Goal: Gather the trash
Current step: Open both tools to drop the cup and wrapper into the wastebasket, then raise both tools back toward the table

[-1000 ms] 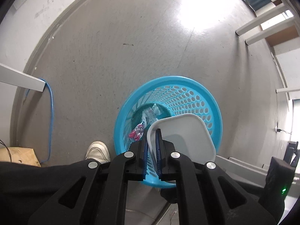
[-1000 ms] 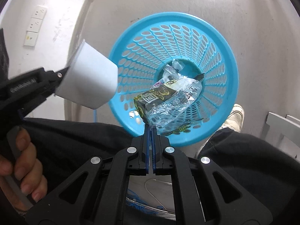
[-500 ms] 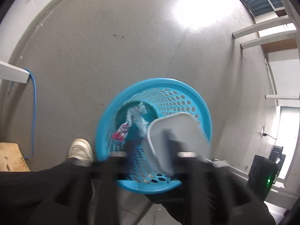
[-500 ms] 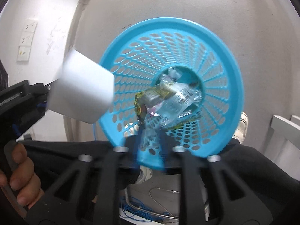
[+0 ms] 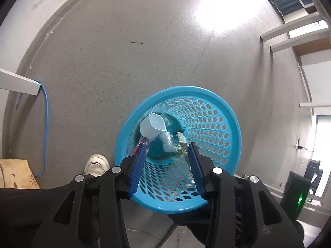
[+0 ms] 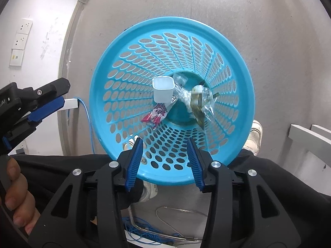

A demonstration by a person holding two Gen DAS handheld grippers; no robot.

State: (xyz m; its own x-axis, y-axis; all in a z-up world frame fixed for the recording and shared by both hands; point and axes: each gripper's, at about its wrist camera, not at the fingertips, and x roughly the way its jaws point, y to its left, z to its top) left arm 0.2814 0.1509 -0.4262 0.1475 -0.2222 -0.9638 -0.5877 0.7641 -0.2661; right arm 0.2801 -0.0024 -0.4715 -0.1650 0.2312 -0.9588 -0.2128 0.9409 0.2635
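A blue perforated trash basket stands on the grey floor below both grippers. At its bottom lie a white plastic cup, a crumpled clear wrapper with dark print and a pink snack wrapper. My left gripper hovers over the basket's near rim, jaws apart and closing, with nothing between them. Over the same rim my right gripper is opening, also empty. The left gripper also shows at the left of the right wrist view, held by a hand.
The person's white shoes and dark trousers flank the basket. A blue cable runs down beside a brown paper bag. Wall sockets sit at the left, white shelving at the right, and loose wire lies near the feet.
Both grippers opened. The white cup left the left gripper and the clear wrapper left the right; both now lie at the bottom of the basket.
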